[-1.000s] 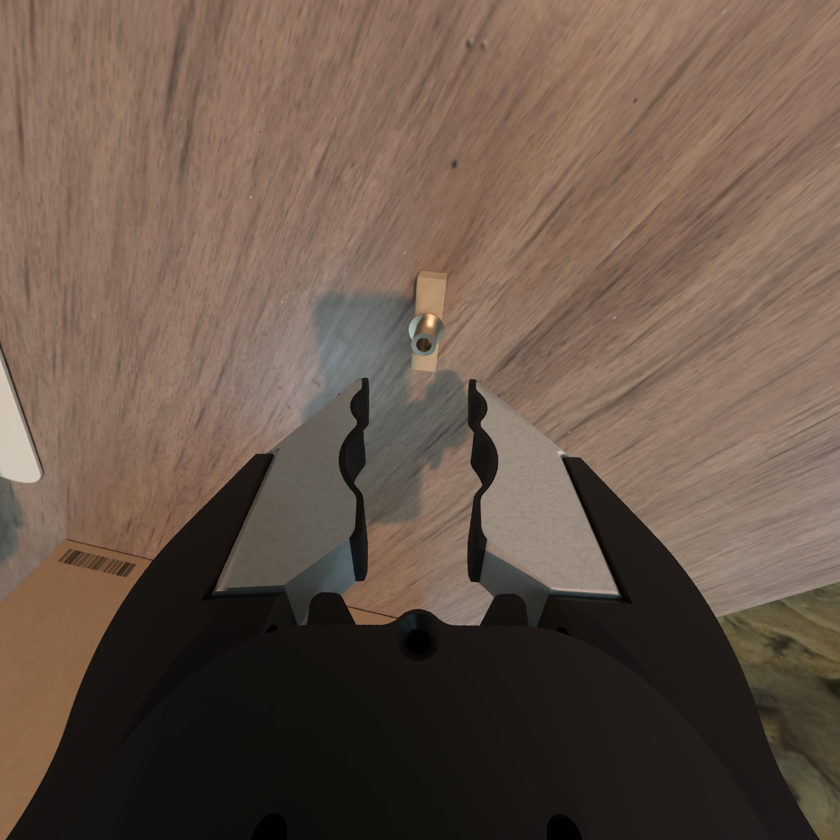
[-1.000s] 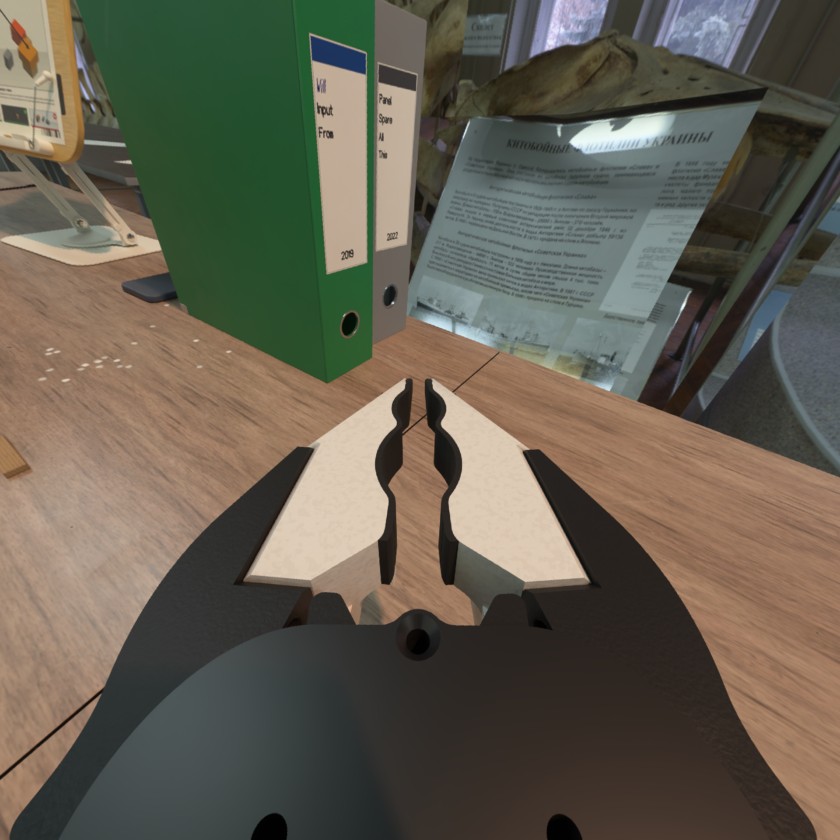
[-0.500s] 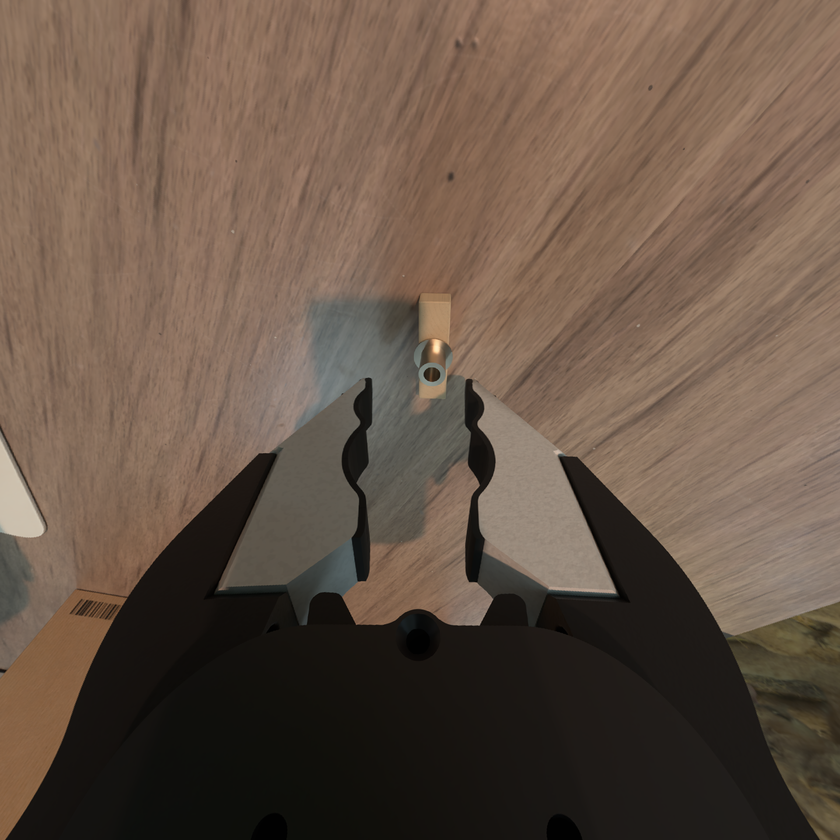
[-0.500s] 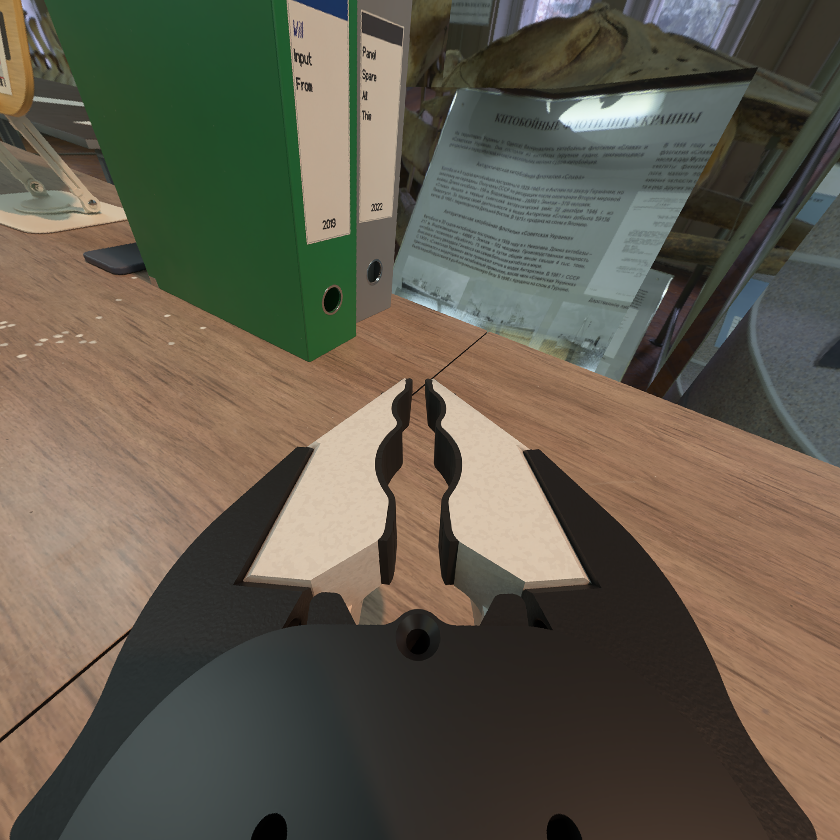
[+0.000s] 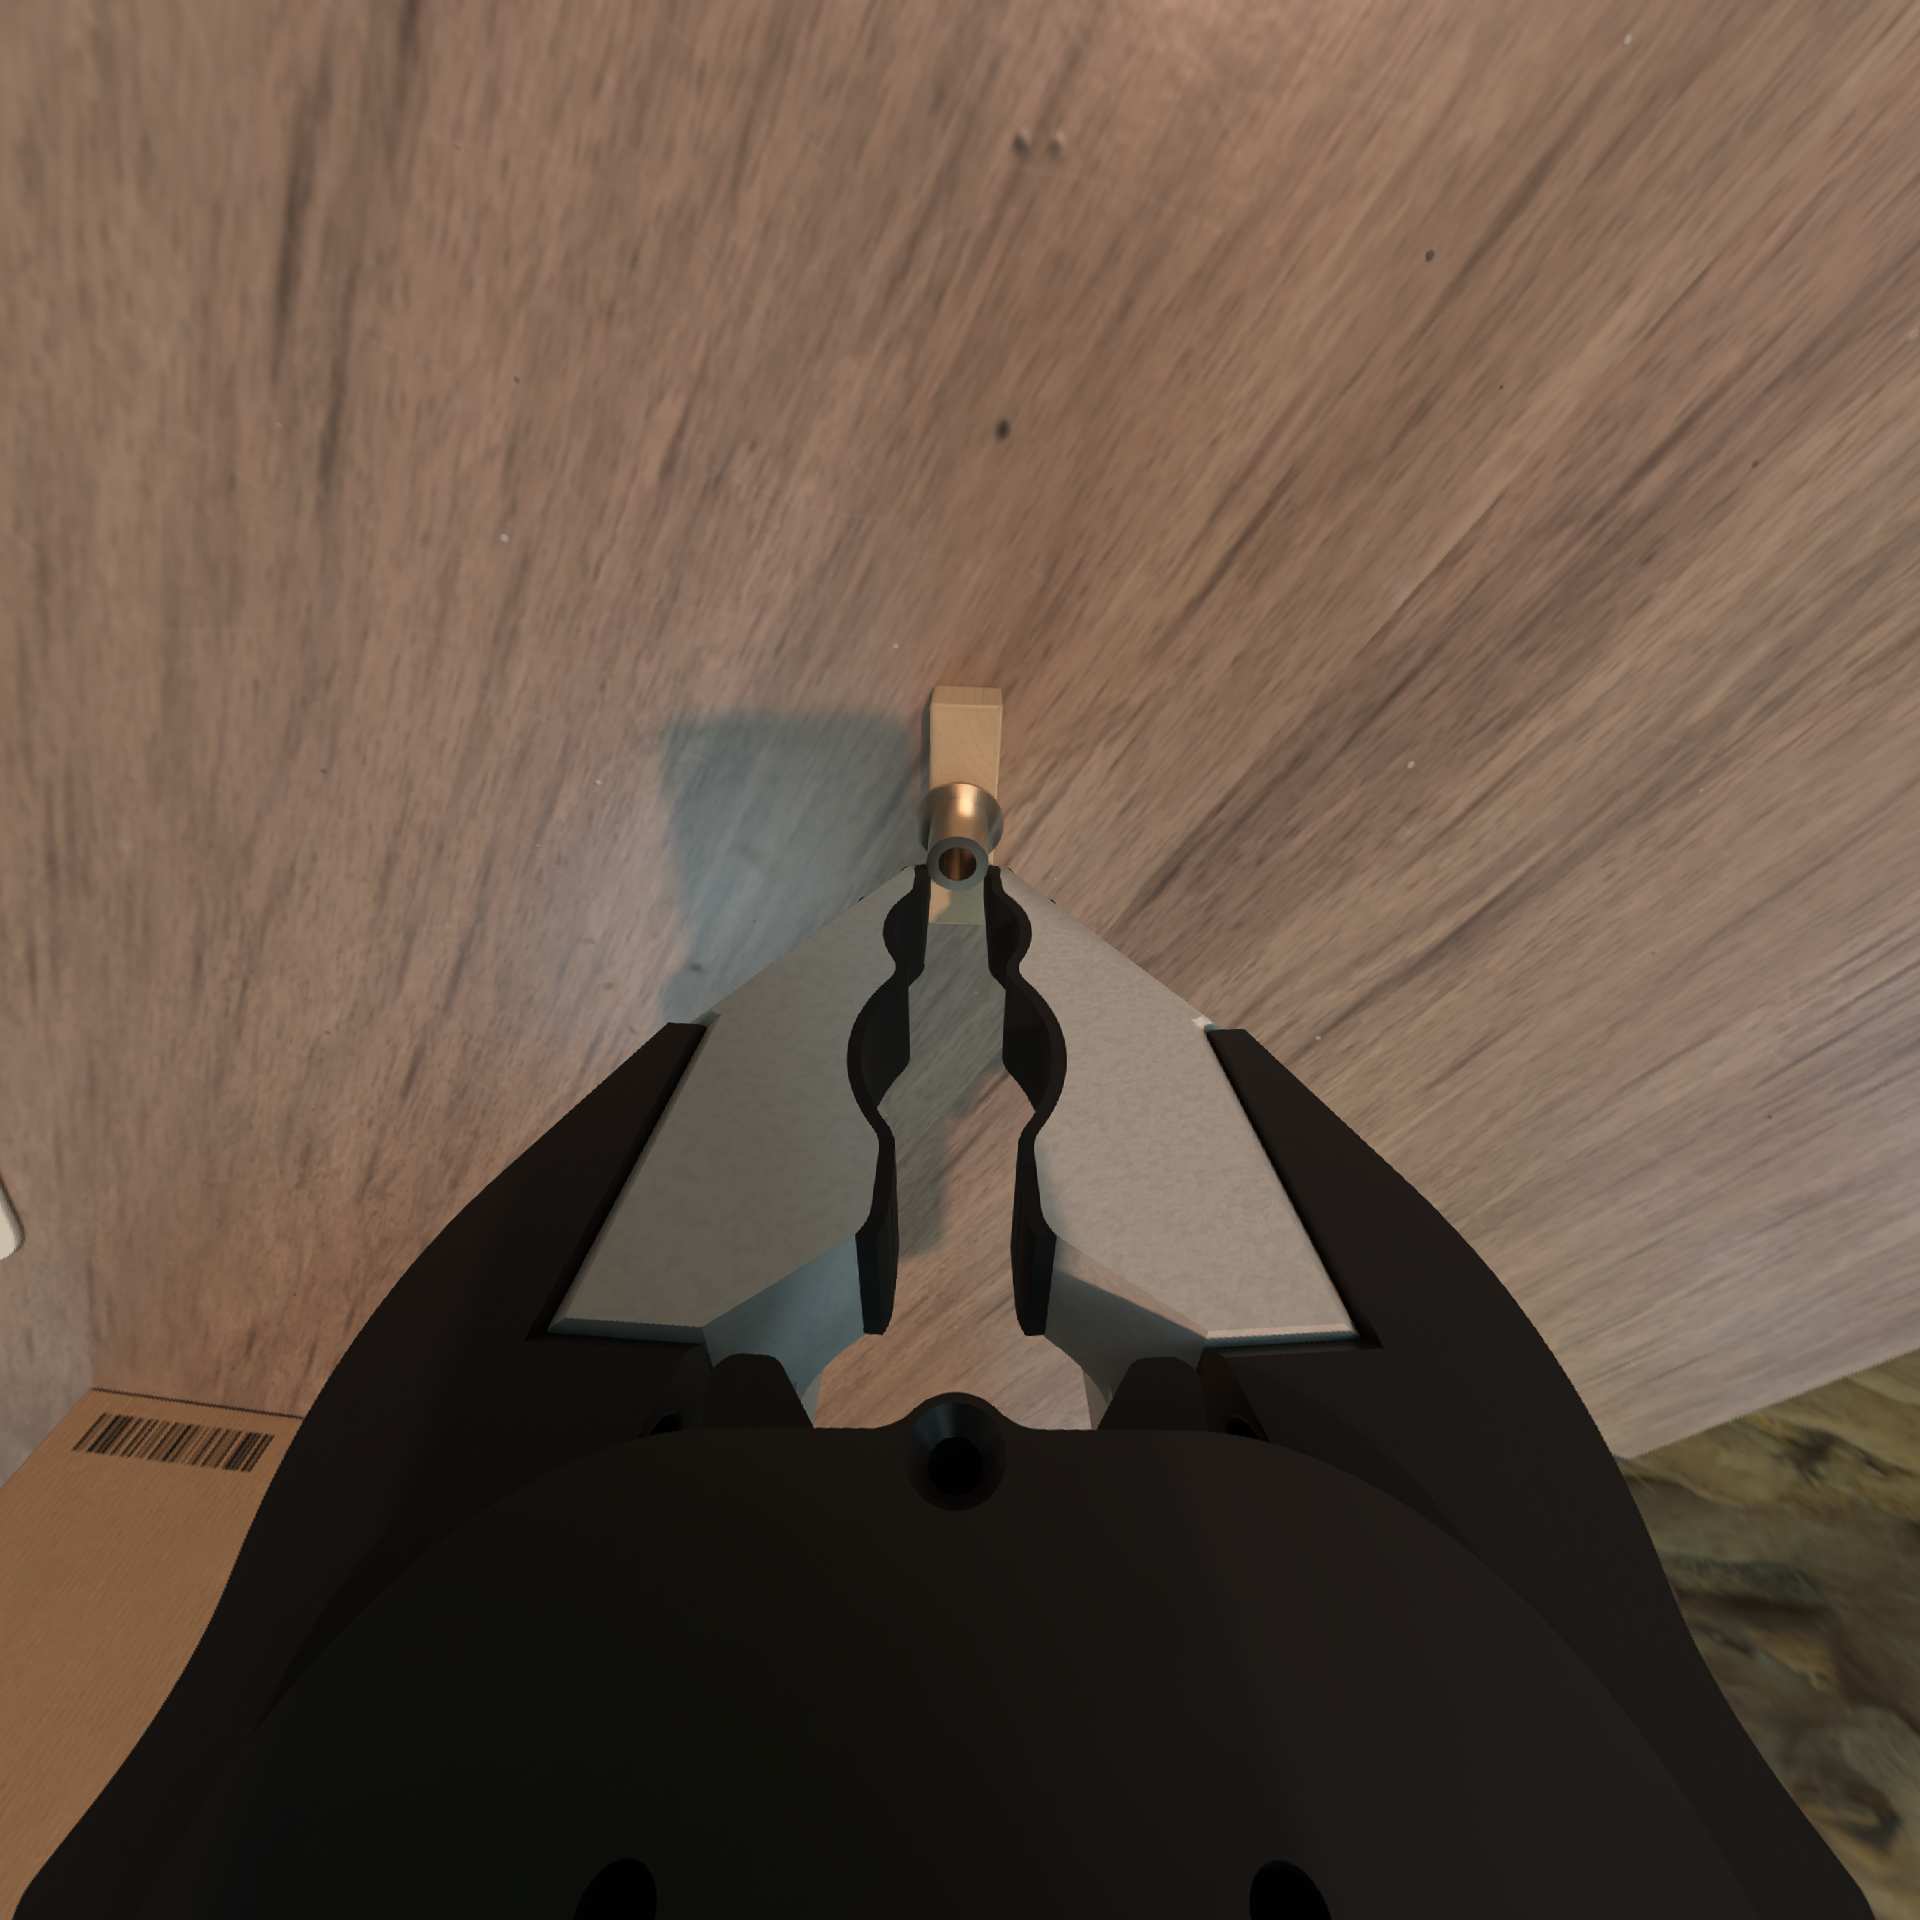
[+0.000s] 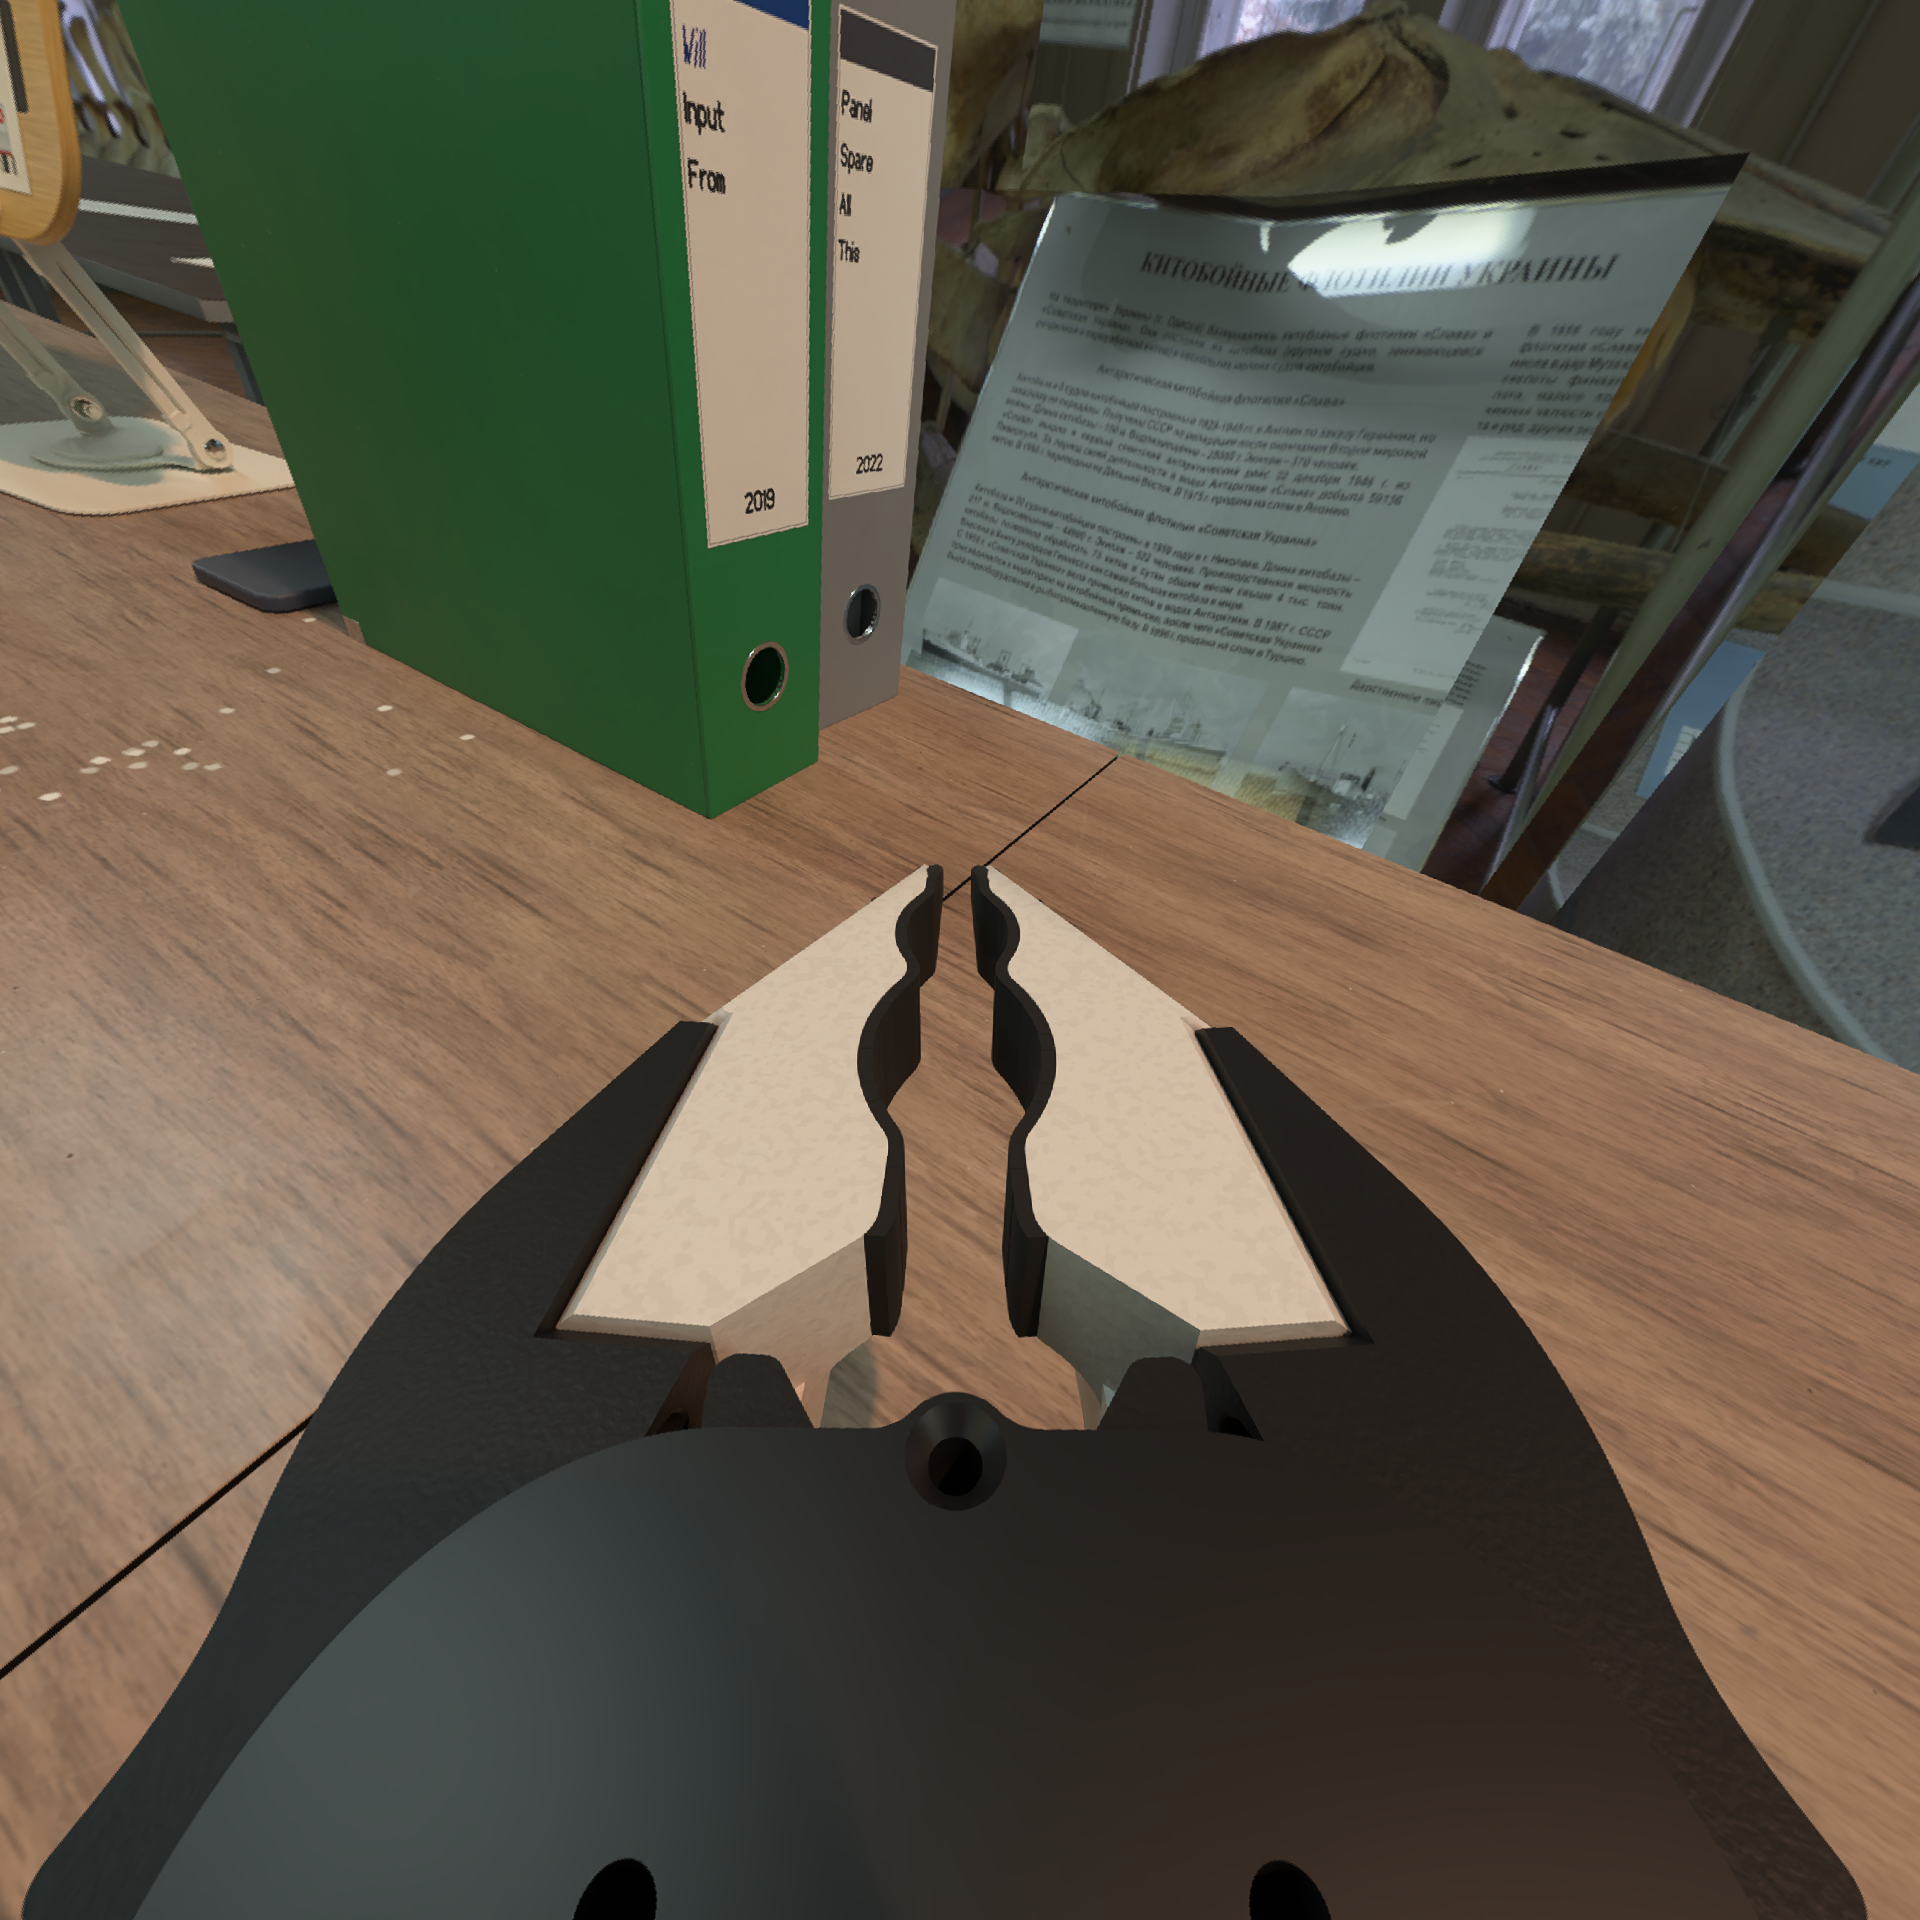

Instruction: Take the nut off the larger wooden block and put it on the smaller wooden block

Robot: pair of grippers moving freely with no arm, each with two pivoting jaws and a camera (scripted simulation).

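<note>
In the left wrist view a small brass-coloured nut (image 5: 956,857) stands on a pale wooden block (image 5: 966,732) that lies on the wooden table. My left gripper (image 5: 956,878) looks straight down on it, and its fingertips (image 5: 914,883) are closed against both sides of the nut's top. Only one block is in view, and I cannot tell from here whether it is the larger or the smaller. My right gripper (image 6: 956,875) is shut and empty, low over the table. Neither nut nor block shows in the right wrist view.
A cardboard box (image 5: 104,1579) with a barcode lies at the lower left, and the table edge (image 5: 1766,1403) runs at the lower right. Ahead of the right gripper stand a green binder (image 6: 499,364), a grey binder (image 6: 878,499), a slanted printed panel (image 6: 1299,468) and a stand's base (image 6: 114,457).
My left gripper came down over the nut and closed its fingers from wide open onto it. The right gripper stayed shut and shifted only slightly.
</note>
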